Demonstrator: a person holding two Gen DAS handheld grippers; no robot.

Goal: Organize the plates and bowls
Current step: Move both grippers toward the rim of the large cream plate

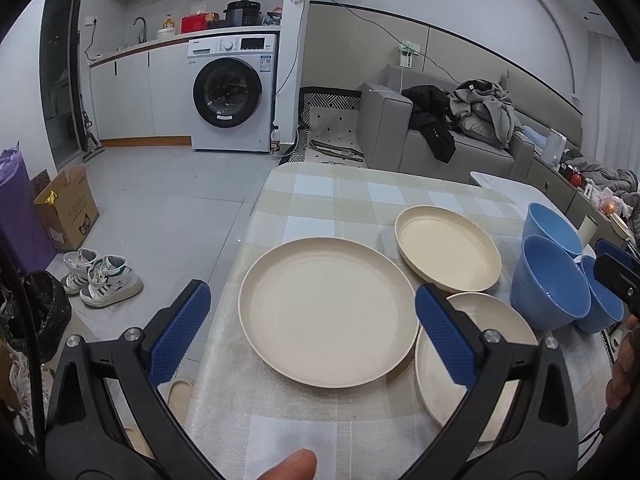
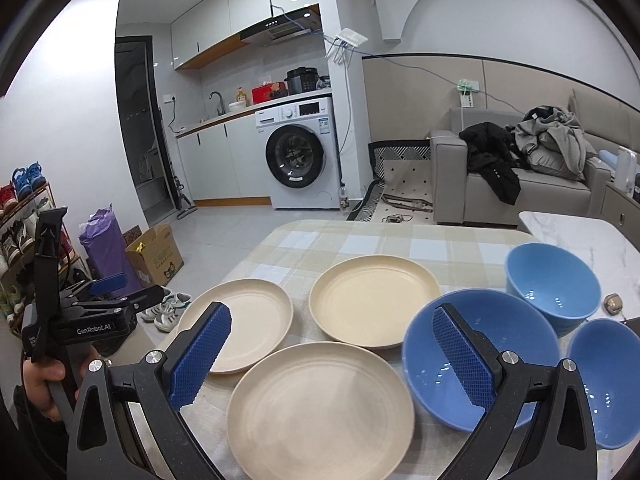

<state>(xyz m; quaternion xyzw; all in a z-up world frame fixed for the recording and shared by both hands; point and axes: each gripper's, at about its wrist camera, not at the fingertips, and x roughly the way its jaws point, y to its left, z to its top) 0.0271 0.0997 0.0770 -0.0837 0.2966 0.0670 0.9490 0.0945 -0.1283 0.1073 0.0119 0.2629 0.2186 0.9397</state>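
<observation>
You hold both tools wide open and empty above the bench (image 2: 400, 236): left tool (image 1: 312, 328), right tool (image 2: 332, 354). Three plates (image 2: 320, 408) lie separate, three blue bowls (image 2: 480, 344) just beside them. Nothing is stacked yet; next, close on one plate's rim.

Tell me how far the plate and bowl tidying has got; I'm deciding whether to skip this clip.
Nothing looks done. The three cream plates lie separately on the checked tablecloth, and the three blue bowls stand singly beside them. Nothing is in hand: the left gripper and right gripper are both open and empty above the dishes. All gathering or stacking remains.
</observation>
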